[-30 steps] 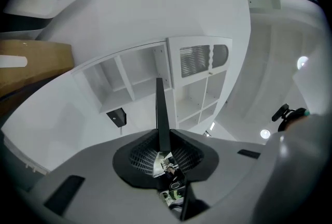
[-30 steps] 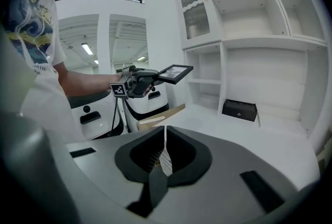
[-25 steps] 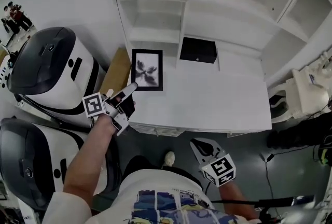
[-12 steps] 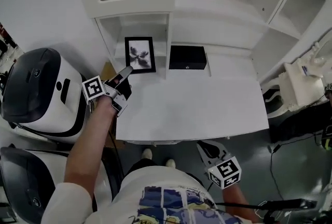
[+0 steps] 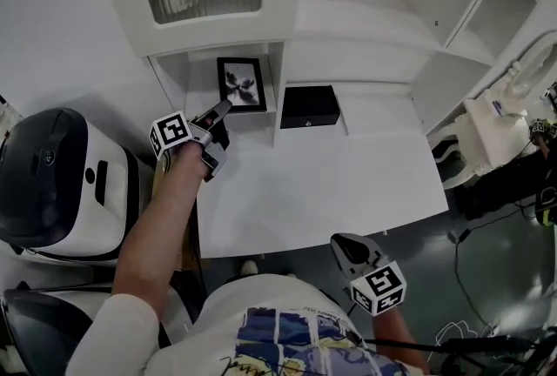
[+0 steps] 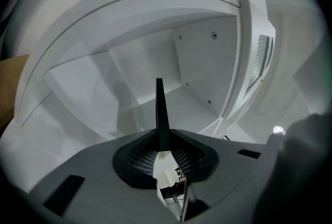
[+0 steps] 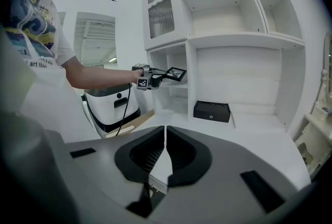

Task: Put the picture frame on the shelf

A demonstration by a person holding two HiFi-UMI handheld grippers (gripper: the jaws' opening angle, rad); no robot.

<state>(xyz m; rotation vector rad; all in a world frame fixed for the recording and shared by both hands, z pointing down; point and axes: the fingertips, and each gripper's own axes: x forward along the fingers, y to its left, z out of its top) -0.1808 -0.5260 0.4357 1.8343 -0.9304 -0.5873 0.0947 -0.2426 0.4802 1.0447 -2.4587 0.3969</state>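
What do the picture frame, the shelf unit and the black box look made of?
Picture frame: thin matte black border, wood or plastic; glazing cannot be told.
Shelf unit: likely white-painted board, smooth, with screw heads.
Black box: matte black, material unclear.

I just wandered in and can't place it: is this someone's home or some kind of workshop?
Probably a mock-up room in a lab, not a home. The white shelf unit is almost bare, large white-and-black machines stand beside the desk, and loose cables lie on the grey floor.

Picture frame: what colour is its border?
Black; the picture frame shows best in the head view.
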